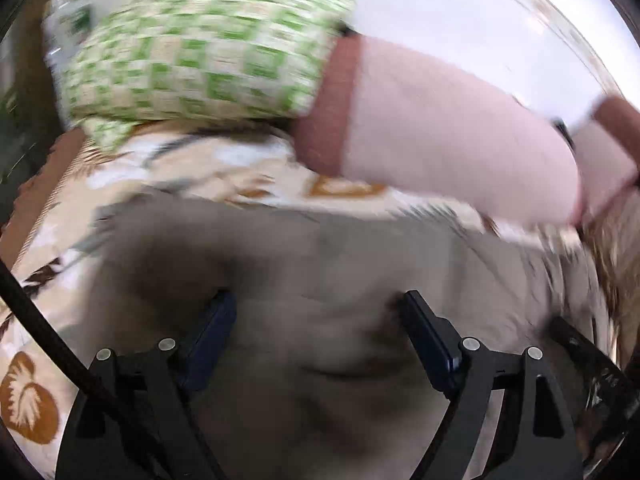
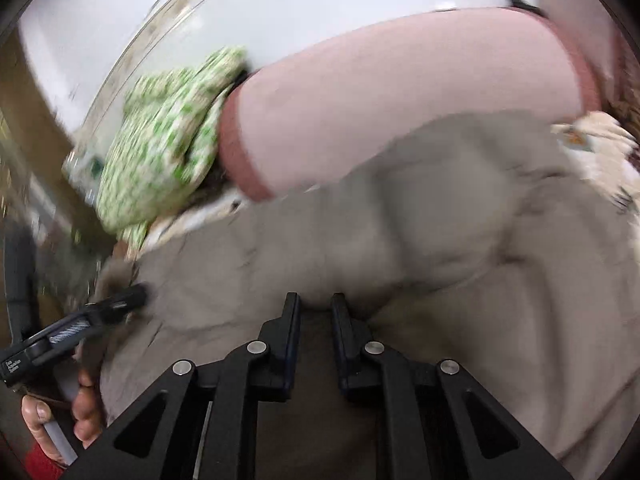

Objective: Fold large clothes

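**Grippers at work on a grey garment spread over a patterned bed**

Left gripper [image 1: 318,312], seen from my left wrist camera, stands with its two dark fingers spread wide over the grey garment [image 1: 320,264], nothing held between them; whether the tips touch the cloth I cannot tell through the motion blur. My right gripper [image 2: 316,304] has its fingers drawn narrow, with a raised fold of the same garment [image 2: 400,240] at the tips. The blur keeps me from saying for certain that the fold is pinched.

The garment is a large, soft, taupe-grey piece, matte and loosely creased, lying across the middle of the bedspread [image 1: 52,240] and filling the lower half of both views. In the right wrist view it rises in a rounded hump ahead of the fingers, with long shallow folds running off to the right.

The bedspread beneath is cream with brown leaf and shell prints. At its far side lie a pillow [image 1: 200,52] in a green-and-cream check and, just beside it, a long pink bolster [image 1: 452,132] with a darker rose band at its end. Both look plump and rounded. A white wall rises behind them.

In the right wrist view the left gripper [image 2: 132,298] reaches in low from the left, angled toward the garment's edge, and my left hand [image 2: 60,412] grips its handle, thumb and fingers curled, a red cuff at the wrist.
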Motion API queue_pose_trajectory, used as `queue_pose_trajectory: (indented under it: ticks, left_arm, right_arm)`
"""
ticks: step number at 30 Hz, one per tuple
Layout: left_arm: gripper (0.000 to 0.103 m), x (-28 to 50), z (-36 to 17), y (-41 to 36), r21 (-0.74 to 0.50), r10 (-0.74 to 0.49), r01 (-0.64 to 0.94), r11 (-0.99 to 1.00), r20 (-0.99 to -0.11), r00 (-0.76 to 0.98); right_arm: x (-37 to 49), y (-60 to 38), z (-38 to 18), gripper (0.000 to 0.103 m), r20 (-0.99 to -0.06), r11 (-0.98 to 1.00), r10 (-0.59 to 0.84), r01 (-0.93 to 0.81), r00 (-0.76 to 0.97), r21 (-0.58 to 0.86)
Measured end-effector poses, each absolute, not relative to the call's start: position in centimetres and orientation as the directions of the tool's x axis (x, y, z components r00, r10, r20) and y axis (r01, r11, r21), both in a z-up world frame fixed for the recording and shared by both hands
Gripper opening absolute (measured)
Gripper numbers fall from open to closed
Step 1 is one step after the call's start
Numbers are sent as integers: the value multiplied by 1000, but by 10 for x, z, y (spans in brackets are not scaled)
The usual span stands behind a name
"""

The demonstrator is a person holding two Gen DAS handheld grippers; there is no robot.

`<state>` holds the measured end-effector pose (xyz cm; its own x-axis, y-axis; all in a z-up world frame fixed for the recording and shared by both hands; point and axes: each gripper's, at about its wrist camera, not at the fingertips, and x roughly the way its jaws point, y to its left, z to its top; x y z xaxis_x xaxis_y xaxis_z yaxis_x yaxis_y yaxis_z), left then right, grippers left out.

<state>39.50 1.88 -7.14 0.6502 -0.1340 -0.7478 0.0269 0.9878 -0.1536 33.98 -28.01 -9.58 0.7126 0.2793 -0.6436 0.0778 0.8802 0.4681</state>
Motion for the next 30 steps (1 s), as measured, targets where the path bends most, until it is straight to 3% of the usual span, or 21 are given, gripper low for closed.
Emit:
queue_pose_trajectory:
  ticks: [5, 9, 12, 15, 19, 22, 24, 27, 30]
  left_arm:
    - [84, 427, -96, 95, -115, 5, -177, 977, -825, 565]
    - [83, 423, -97, 136, -194, -23, -261, 946, -840, 541]
    - [83, 407, -75, 144, -233, -50, -240, 942, -806, 590]
    - [83, 383, -52, 135, -236, -74, -166, 957, -756, 651]
    - [83, 380, -63, 104, -152, -71, -76, 985, -776, 627]
    - [83, 394, -96, 100, -97, -23, -106, 990, -833, 553]
    - [81, 399, -109, 111, -175, -80, -141, 974, -858, 508]
    - [81, 384, -93, 122, -257, -133, -149, 955, -819, 558]
    - [81, 347, -68, 117, -228, -123, -87, 970, -766, 631]
  right_arm:
    - [332, -350, -114, 11, -637, 774, 247, 247, 730, 583]
    - [327, -358, -112, 11, -670, 781, 216, 286, 711, 555]
    - [321, -341, -91, 25, -672, 824, 150, 284, 725, 490]
    - [308, -324, -70, 30, -627, 845, 176, 210, 759, 491]
    - [303, -309, -77, 43, -643, 867, 186, 183, 743, 463]
    - [313, -313, -101, 43, -685, 859, 158, 243, 711, 450]
    - [318, -322, -108, 43, -690, 843, 167, 261, 704, 471]
    - [312, -324, -96, 43, -684, 853, 153, 255, 713, 456]
    - [282, -319, -75, 44, -645, 876, 161, 193, 747, 442]
